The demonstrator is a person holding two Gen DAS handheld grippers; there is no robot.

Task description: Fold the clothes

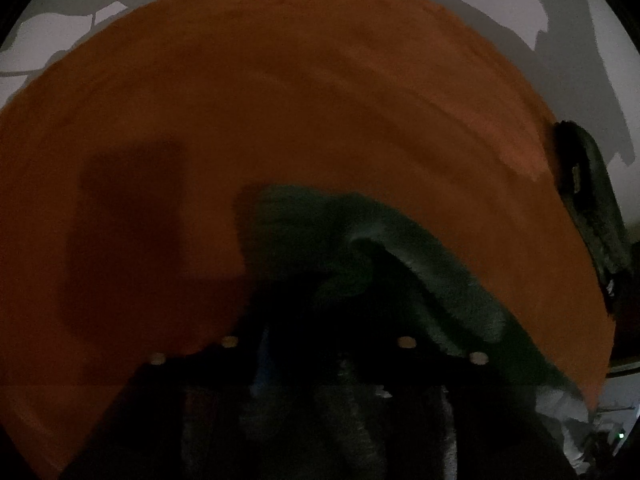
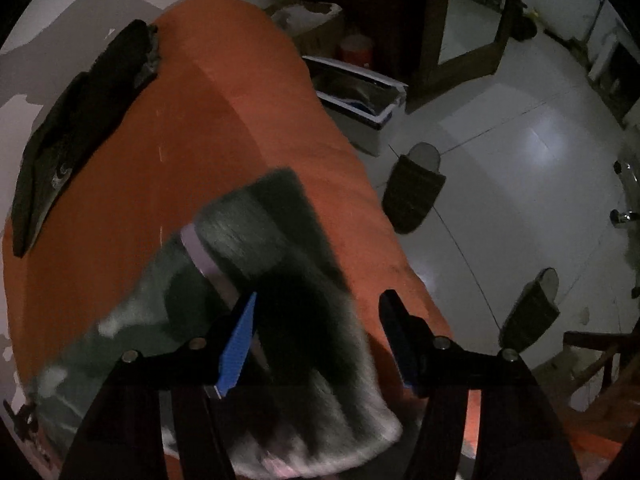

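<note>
Found the right tongs spread wide, nothing between the blue pads, hanging just over the dark green garment. Found that garment lying near the front right edge of the orange table, blurred, partly doubled on itself, with a pale band showing along one side. Could not tell the grip of the left tongs: too dark there, though cloth bunched right up against them. Could not settle whether a fold was being laid or just released.

Judged the careful way as follows: take hems or corners rather than mid-panel, catch every layer at once, keep both tongs level so the crease runs straight, and press the cloth flat before letting go.

Noted the table's right edge close beside the garment, with the floor, two slippers and a bin below it; judged a slide that way risky. Noted a second dark garment lying at the far left edge, well apart. Saw bare orange between the two, so judged leftward and away from the edge the safer room for moving.
</note>
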